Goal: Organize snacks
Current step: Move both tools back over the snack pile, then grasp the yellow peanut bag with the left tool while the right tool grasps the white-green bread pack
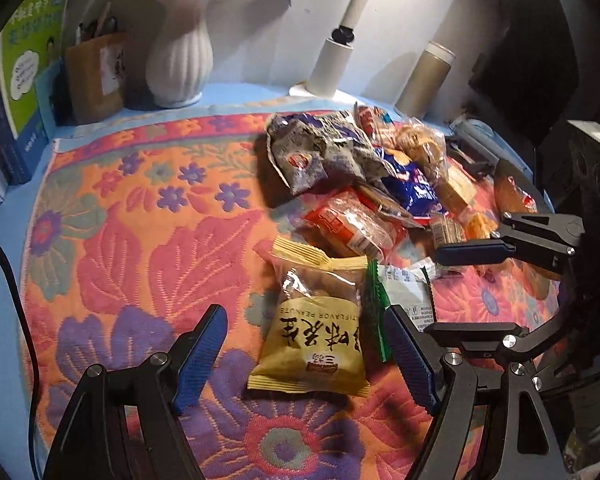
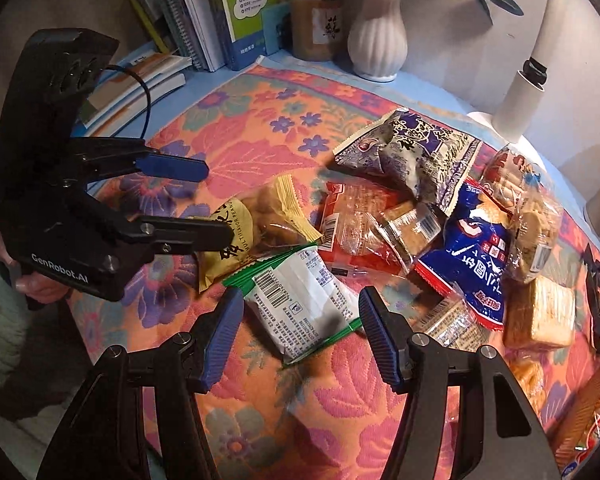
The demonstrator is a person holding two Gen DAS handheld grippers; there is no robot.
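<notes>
The snacks lie in a messy pile on a flowery cloth (image 1: 140, 248) spread over the table. The white vase (image 1: 180, 64) stands at the back, and the pile sits in front of it and off to its right.

Going left to right: the left claw (image 1: 306, 354) is spread wide, holding nothing. A yellow peanut bag (image 1: 316, 332) lies flat between its two blue fingers (image 1: 200, 356). Just right of that bag is a white packet with green edges (image 2: 300, 300). The right claw (image 2: 302, 334) is wide open too, and the white packet sits in its gap. Further right are a blue bag (image 2: 476, 256) and a stack of crackers (image 2: 540, 312).

It looks like the picking-up step, with nothing sorted yet. I can't tell if the fingers touch the bags already. Next, each claw should go down around its bag and squeeze softly, because the bags are thin and slippery.
</notes>
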